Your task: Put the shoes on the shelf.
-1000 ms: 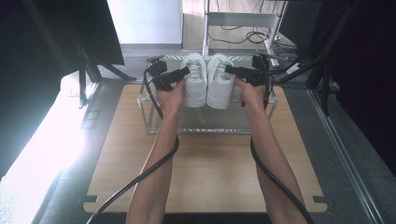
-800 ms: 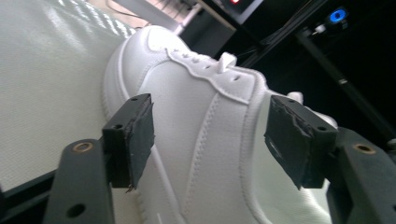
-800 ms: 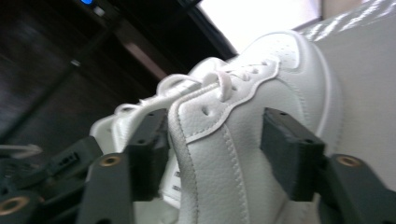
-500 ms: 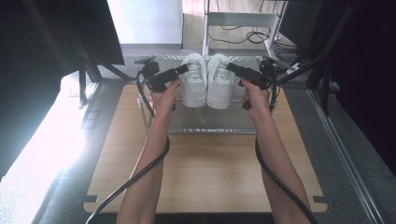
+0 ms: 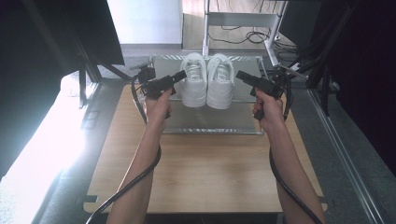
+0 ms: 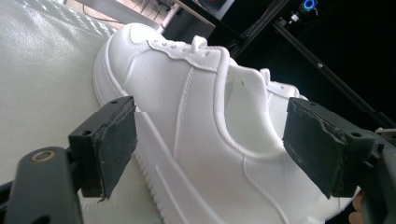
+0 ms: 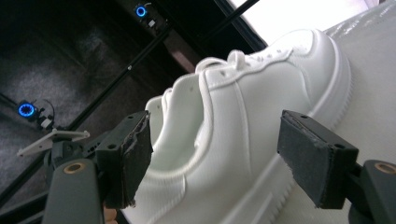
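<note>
Two white sneakers sit side by side on the metal tray (image 5: 219,122) at the table's far end. I hold my left gripper (image 5: 180,75) spread wide beside the left sneaker (image 5: 194,81), and my right gripper (image 5: 242,76), equally spread, flanks the right sneaker (image 5: 220,83), neither touching.

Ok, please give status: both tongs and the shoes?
Left tongs open, right tongs open. White shoes side by side on metal rack, untouched. Nothing between.

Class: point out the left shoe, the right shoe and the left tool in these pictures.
left shoe (image 5: 193,88), high view, on its toe cap.
right shoe (image 5: 220,91), high view, on its toe cap.
left tool (image 6: 210,140), left gripper view, midway between its open tips.
</note>
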